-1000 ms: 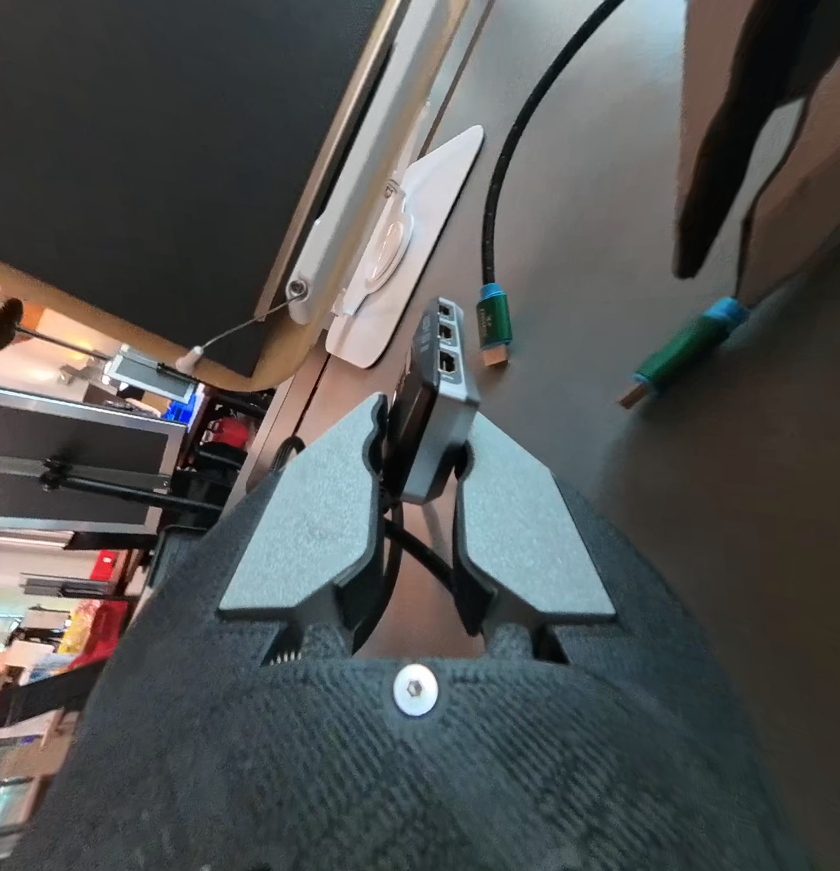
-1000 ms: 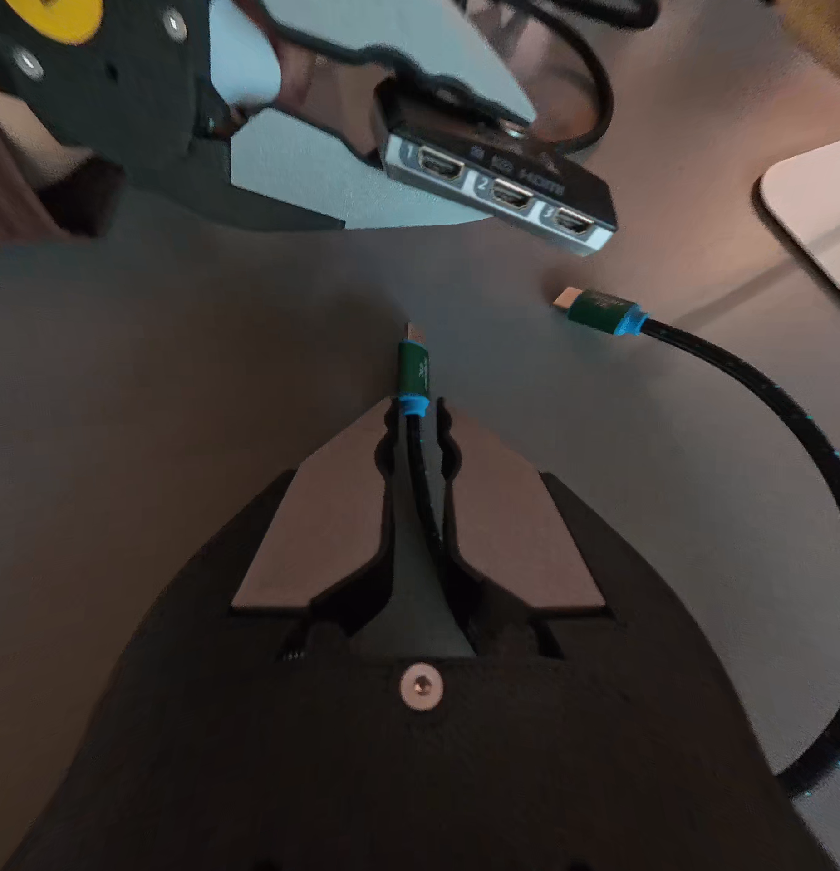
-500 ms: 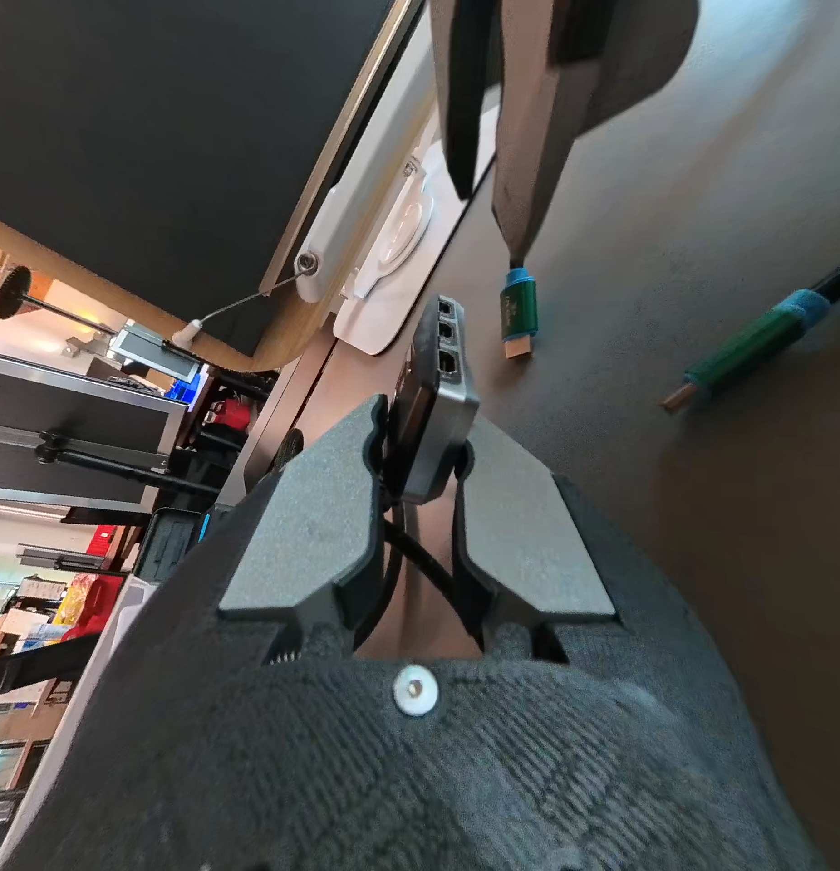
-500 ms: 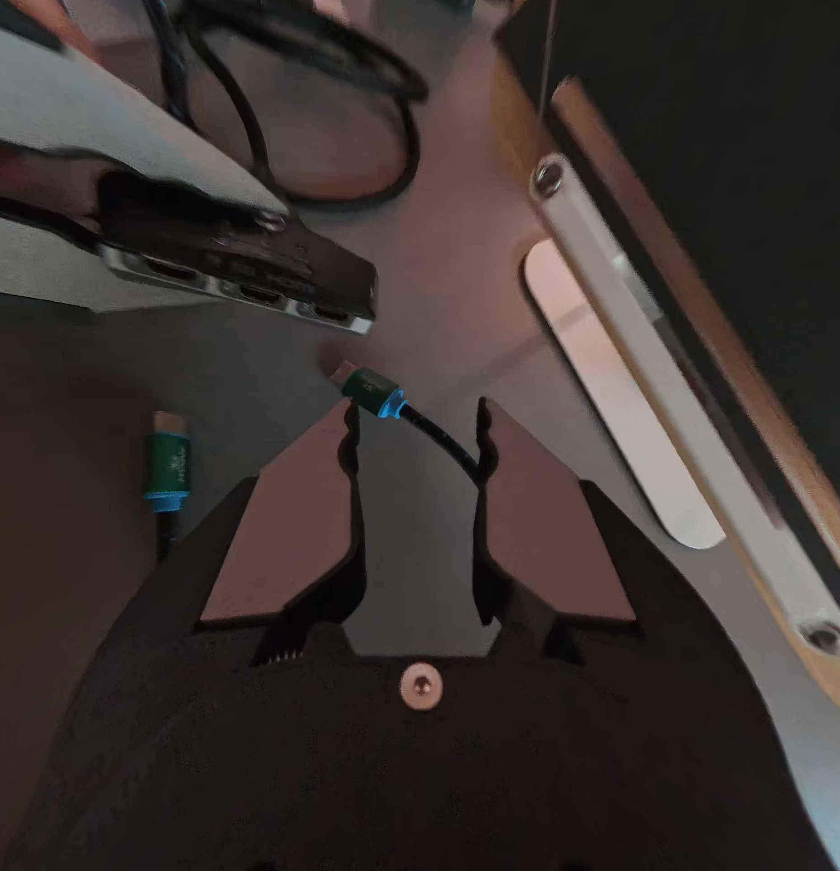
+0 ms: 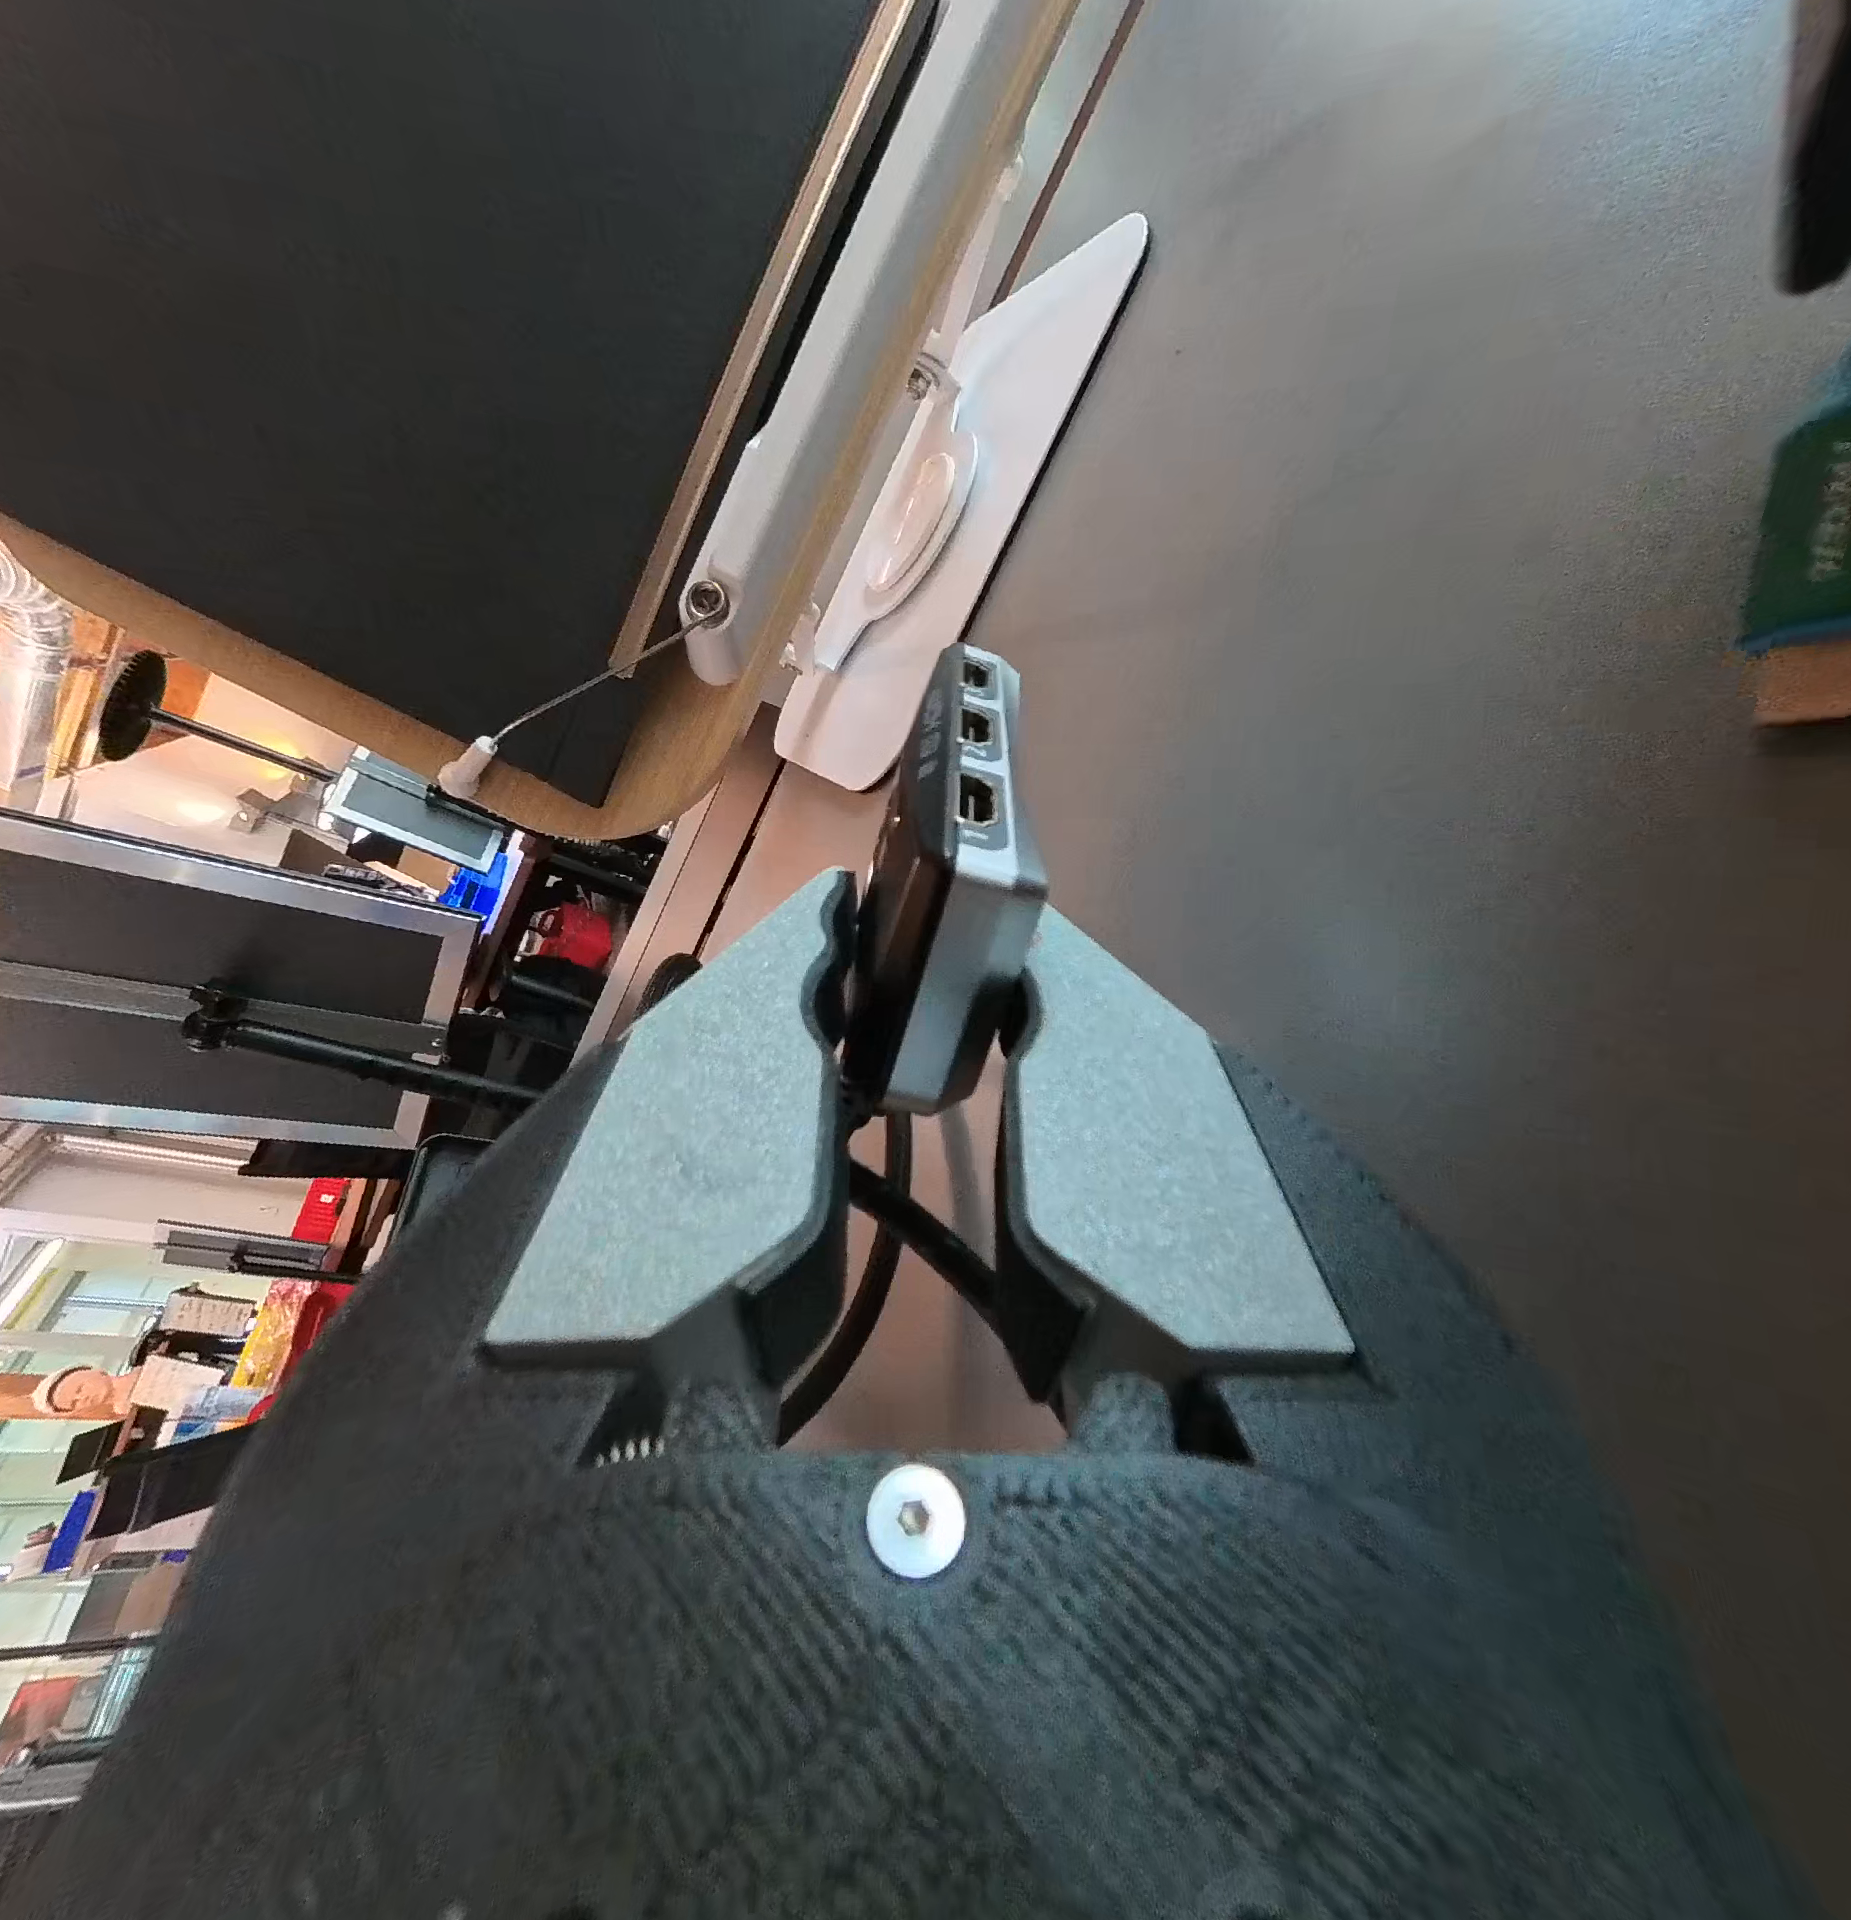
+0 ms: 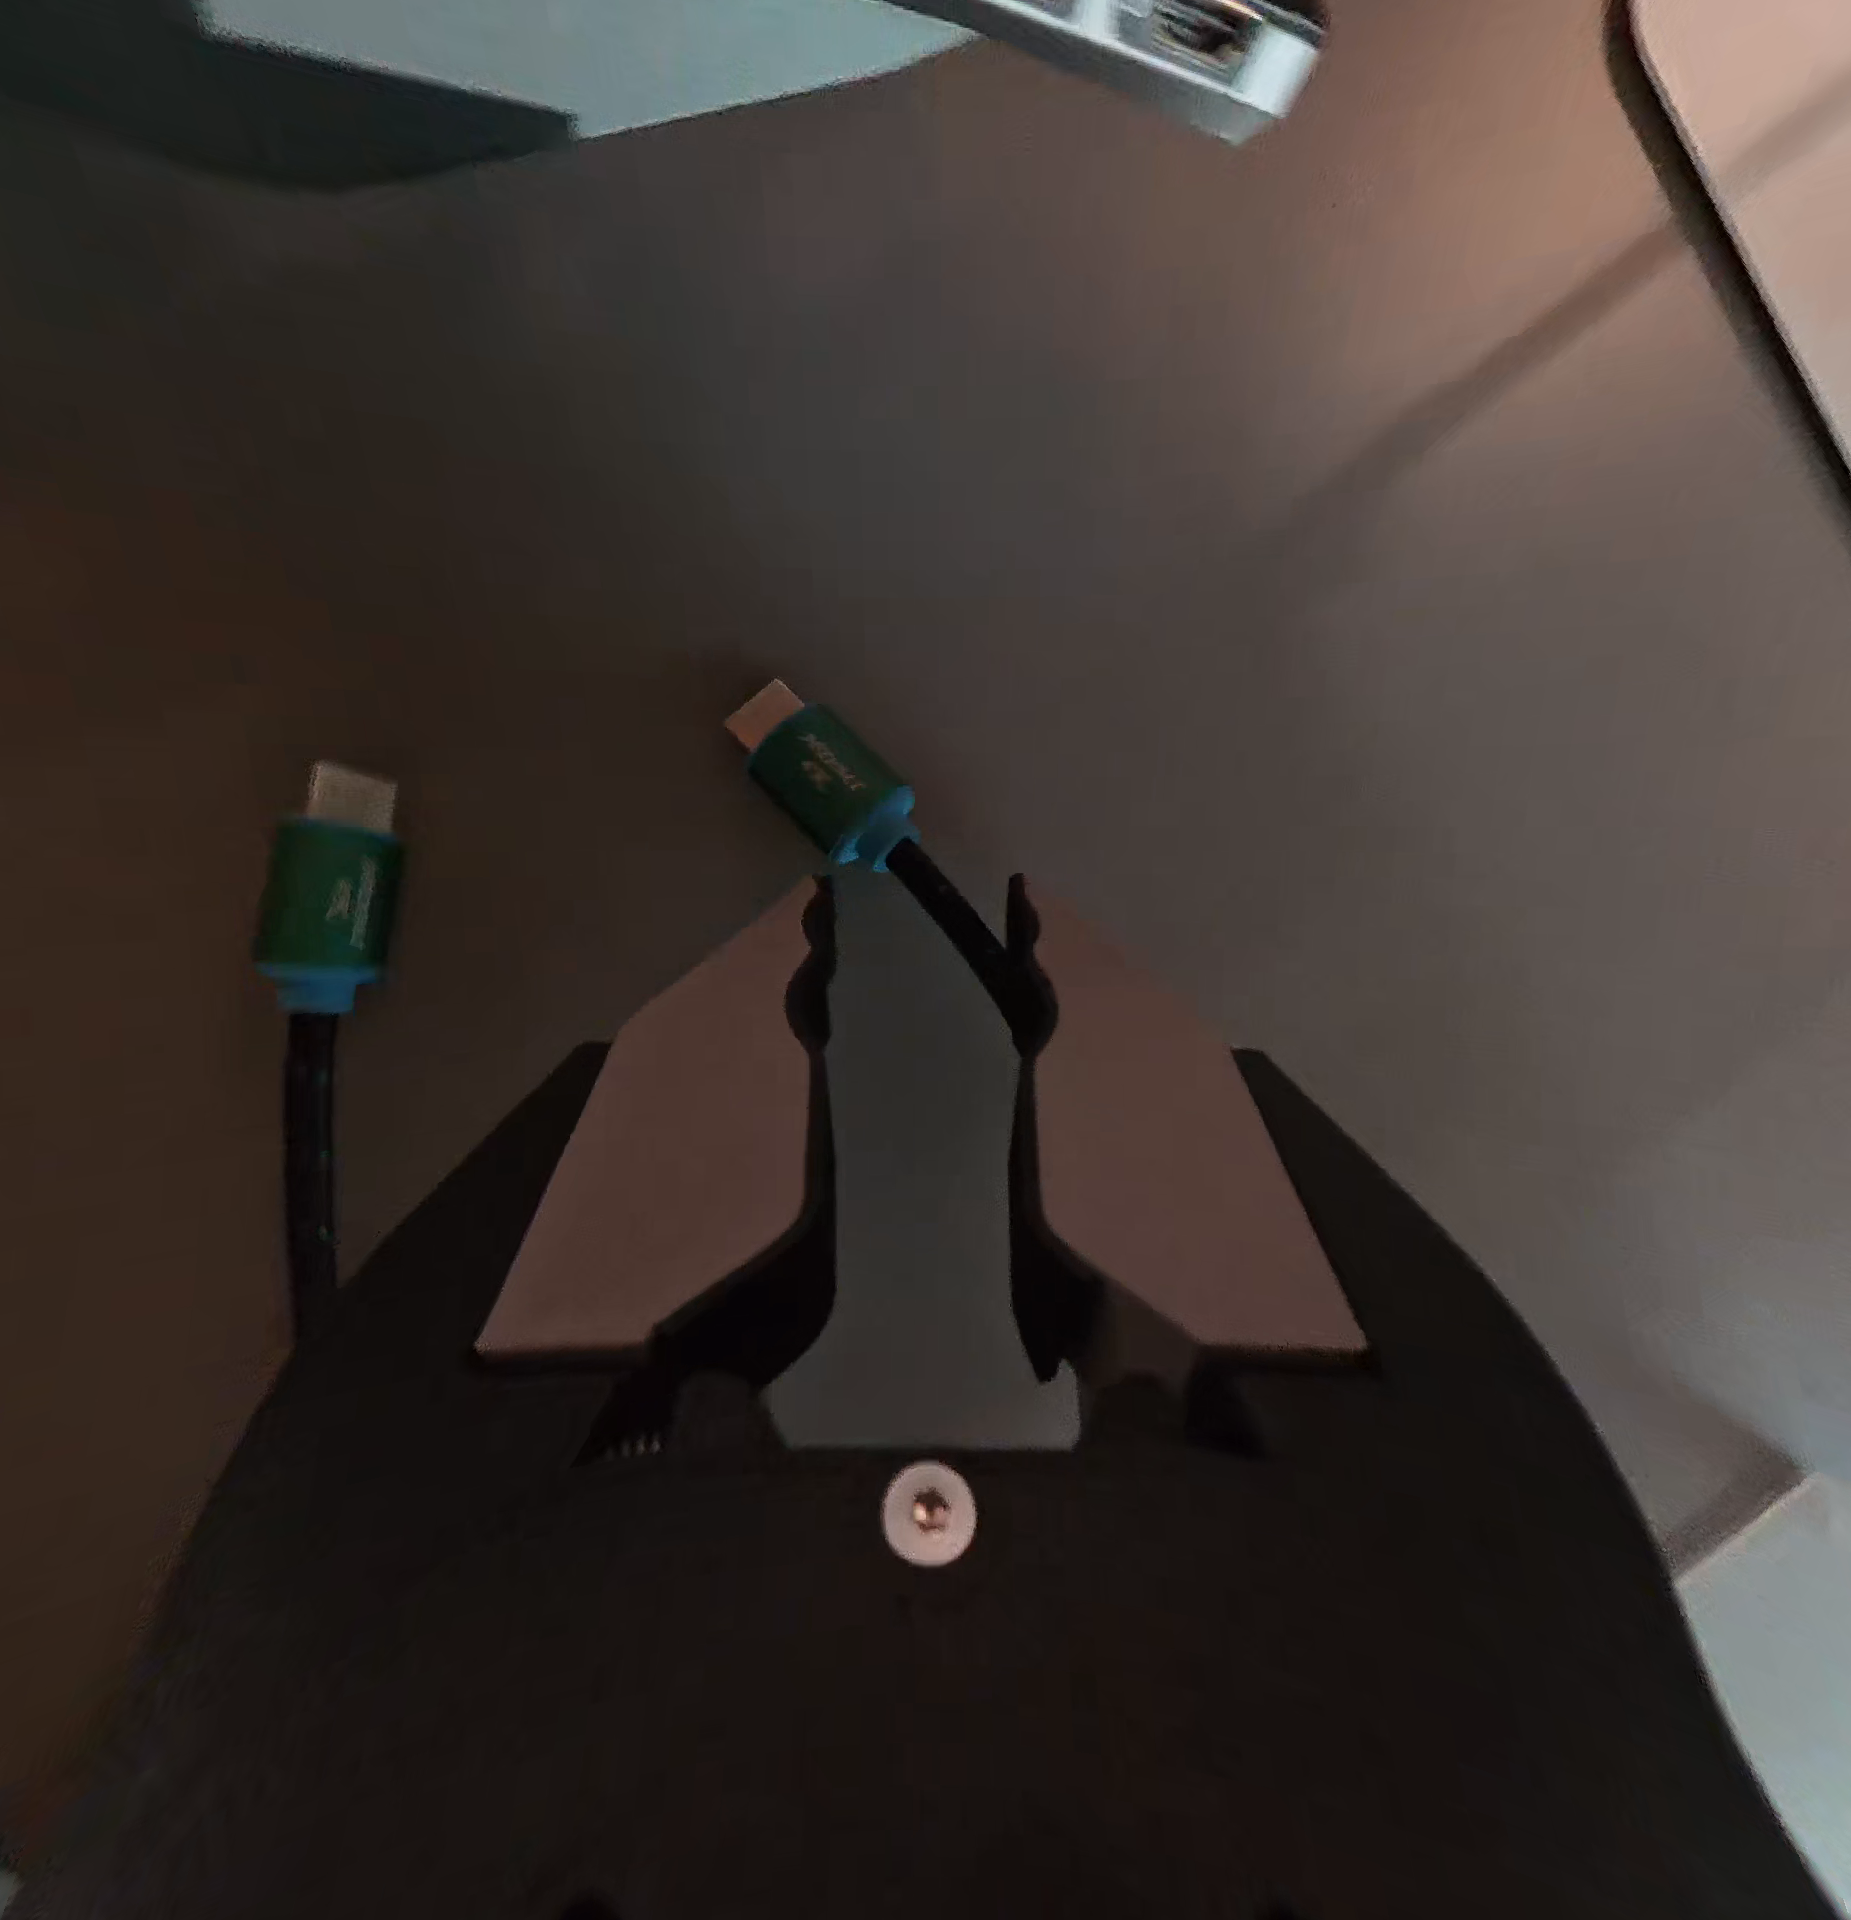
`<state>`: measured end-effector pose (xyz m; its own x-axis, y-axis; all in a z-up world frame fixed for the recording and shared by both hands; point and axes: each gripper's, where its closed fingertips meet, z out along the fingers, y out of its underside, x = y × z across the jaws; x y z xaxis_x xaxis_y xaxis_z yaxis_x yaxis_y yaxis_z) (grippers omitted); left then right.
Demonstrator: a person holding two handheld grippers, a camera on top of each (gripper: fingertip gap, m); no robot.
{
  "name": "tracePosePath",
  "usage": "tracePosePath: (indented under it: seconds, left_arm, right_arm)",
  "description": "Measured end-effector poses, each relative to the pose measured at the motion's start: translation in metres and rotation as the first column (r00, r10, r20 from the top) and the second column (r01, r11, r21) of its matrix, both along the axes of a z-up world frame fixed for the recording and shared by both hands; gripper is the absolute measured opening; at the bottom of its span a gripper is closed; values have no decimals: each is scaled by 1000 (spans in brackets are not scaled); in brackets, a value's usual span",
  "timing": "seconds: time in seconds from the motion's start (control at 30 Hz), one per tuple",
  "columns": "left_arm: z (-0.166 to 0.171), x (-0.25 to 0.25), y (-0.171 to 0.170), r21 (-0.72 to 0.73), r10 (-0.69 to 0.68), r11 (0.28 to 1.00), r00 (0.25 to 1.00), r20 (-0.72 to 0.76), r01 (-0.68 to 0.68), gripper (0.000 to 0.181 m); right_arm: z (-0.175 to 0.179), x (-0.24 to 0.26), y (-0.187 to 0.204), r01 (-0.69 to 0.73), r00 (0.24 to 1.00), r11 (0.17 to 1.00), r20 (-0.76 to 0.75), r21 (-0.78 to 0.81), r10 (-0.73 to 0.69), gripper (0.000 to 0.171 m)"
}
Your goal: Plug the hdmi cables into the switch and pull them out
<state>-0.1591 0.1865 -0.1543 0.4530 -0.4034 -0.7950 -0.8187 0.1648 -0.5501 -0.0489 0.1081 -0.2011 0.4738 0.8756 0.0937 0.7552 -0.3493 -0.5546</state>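
Note:
My left gripper [image 5: 936,930] is shut on the small grey HDMI switch [image 5: 978,831] and holds it on edge above the dark table, its three ports facing away. The switch's corner shows at the top of the right wrist view [image 6: 1160,52]. My right gripper [image 6: 921,899] is open and low over the table. Its fingers straddle the black braided cable [image 6: 952,925] just behind a green and blue HDMI plug [image 6: 822,774]; the cable lies against the right finger. A second green HDMI plug [image 6: 329,904] lies loose to the left. One plug shows blurred in the left wrist view [image 5: 1825,561].
A white monitor base [image 5: 1004,416] and a dark screen [image 5: 381,312] stand beyond the switch; the base also shows in the right wrist view [image 6: 1783,260]. The switch's own black cables [image 5: 879,1247] hang between my left fingers. Shelves and furniture lie past the table edge. The left gripper's tips are roughly 15 cm from the right gripper's.
My right gripper let go of the first cable, moved right to the second plug's cable, and its jaws have narrowed around it. My left gripper still holds the switch.

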Motion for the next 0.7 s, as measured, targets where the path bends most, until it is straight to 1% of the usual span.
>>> tracePosePath:
  seconds: [0.03,0.1,0.23,0.4,0.6,0.7]
  left_arm:
    - [0,1,-1,-1,-5,1000,1000,-2,5,24]
    - [-1,3,-2,1,-20,1000,1000,-8,20,24]
    - [-4,8,-6,4,-59,998,997,-42,59,24]
    - [-6,10,-7,-5,-60,998,997,-48,60,24]
    - [-9,12,-8,-15,-66,998,996,-60,65,24]
    - [-8,12,-8,-17,-66,998,996,-54,65,24]
  right_arm:
    - [-1,-3,-3,-66,998,998,1,17,66,28]
    - [-4,-5,-3,-140,990,989,4,43,140,29]
    - [-1,-5,-5,-199,979,980,-38,-1,199,23]
    - [10,-1,-11,-305,951,952,-51,14,305,27]
    - [10,-9,-9,-390,918,921,-74,11,390,15]
    - [8,-10,-8,-429,900,903,-81,4,428,16]
